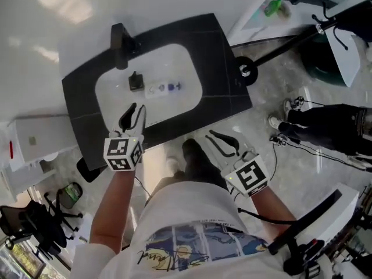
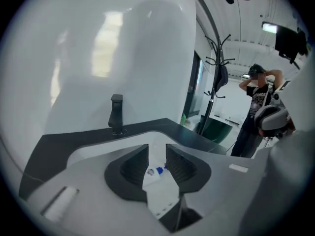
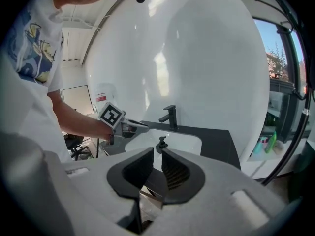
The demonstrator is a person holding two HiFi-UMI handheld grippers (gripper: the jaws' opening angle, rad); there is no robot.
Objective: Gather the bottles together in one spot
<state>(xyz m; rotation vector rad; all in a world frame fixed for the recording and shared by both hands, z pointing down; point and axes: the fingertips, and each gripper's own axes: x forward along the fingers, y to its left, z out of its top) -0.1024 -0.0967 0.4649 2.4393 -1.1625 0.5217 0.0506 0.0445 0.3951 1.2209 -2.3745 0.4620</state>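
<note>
In the head view, a black desk [image 1: 215, 45] is seen with a white sink basin [image 1: 174, 63] set into it and a black faucet [image 1: 120, 44] at its far edge. Two bottles are found inside the basin. A black pump bottle [image 1: 135, 81] stands upright near the faucet side, and a small clear bottle [image 1: 165, 88] with a blue cap is laid on its side just beside it, not touching. The left tongs [image 1: 137, 110] are held over the near rim of the basin, pointed at the bottles. The right tongs [image 1: 210, 138] are held off the desk, above the floor [image 1: 273, 80] and next to a dark shoe [image 1: 195, 156].

In the left gripper view, the left tongs [image 2: 157, 154] are shown apart with nothing clamped. The small clear bottle is framed in the gap between them but lies farther off on the basin floor, clear of both pads. A person [image 2: 256, 107] with raised arms and a coat stand [image 2: 216, 82] are seen in the background.

In the right gripper view, the right tongs [image 3: 157, 156] are shown slightly apart and empty. The black pump bottle is seen beyond their tips in the basin, with the left tongs reaching in from the left. Green bottles [image 3: 268, 141] are visible far to the right.
</note>
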